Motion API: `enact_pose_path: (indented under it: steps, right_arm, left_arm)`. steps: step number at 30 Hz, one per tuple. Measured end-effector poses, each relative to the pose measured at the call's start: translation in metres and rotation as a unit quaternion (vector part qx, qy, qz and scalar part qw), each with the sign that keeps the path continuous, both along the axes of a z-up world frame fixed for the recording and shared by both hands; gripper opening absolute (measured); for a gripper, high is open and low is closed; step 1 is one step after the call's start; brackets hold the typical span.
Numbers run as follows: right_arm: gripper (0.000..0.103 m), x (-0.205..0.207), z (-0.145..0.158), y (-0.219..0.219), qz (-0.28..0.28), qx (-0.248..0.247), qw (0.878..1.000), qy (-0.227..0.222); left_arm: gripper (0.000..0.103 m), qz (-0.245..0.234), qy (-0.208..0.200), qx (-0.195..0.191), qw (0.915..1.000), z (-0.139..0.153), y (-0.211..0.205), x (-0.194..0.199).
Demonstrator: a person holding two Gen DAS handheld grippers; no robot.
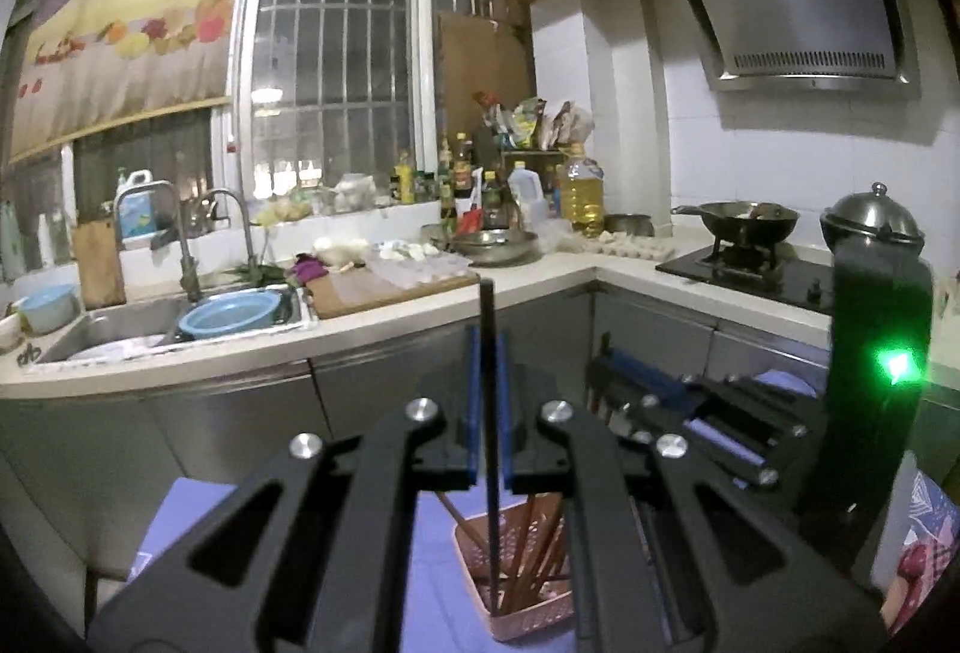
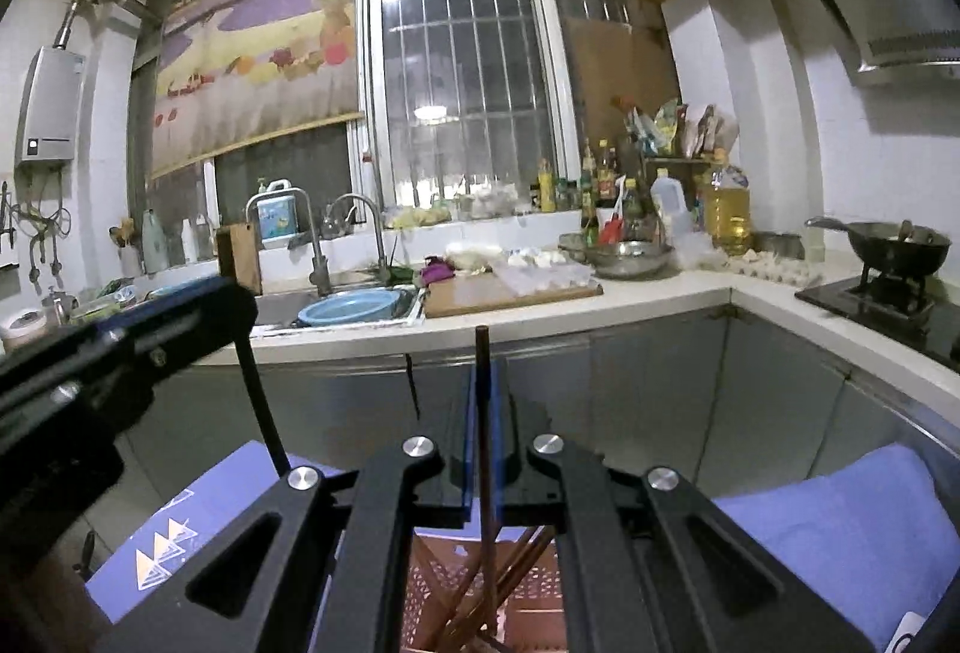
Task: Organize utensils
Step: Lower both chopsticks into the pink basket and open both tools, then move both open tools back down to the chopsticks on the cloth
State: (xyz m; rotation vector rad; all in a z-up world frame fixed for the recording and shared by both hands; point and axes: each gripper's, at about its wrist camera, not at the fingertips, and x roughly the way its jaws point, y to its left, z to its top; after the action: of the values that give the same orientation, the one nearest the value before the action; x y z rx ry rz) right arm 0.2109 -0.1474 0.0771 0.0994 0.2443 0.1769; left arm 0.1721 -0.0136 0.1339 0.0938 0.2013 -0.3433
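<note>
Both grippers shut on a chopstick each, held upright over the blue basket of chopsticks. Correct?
Not quite: the basket is pink, not blue; the blue is the cloth under it, as the left wrist view shows. The rest holds: the left gripper has its jaws shut on a dark chopstick, the right gripper on a brown chopstick, both upright above it.

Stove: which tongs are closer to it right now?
Right. The right tongs, shut on a brown chopstick, are on the stove side; the left tongs, holding a black chopstick, sit beside them toward the sink, farther away.
</note>
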Motion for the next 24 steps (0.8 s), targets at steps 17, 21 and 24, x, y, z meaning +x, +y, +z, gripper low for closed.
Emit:
enact_pose_path:
  steps: [17, 21, 24]
  right_arm:
    - [0.016, -0.011, -0.034, -0.022, 0.014, 0.069, 0.993, 0.093]
    - [0.055, -0.041, -0.015, -0.024, 0.01, 0.066, 0.997, 0.042]
    - [0.055, -0.08, 0.009, -0.029, 0.01, 0.068, 0.998, -0.015]
  left_arm:
    - [0.005, 0.011, 0.055, 0.016, 0.9983, -0.059, -0.01, 0.03]
    - [0.03, 0.028, 0.133, 0.034, 0.9901, -0.085, -0.008, 0.043]
    - [0.034, 0.041, 0.123, -0.002, 0.9916, -0.071, 0.011, 0.031]
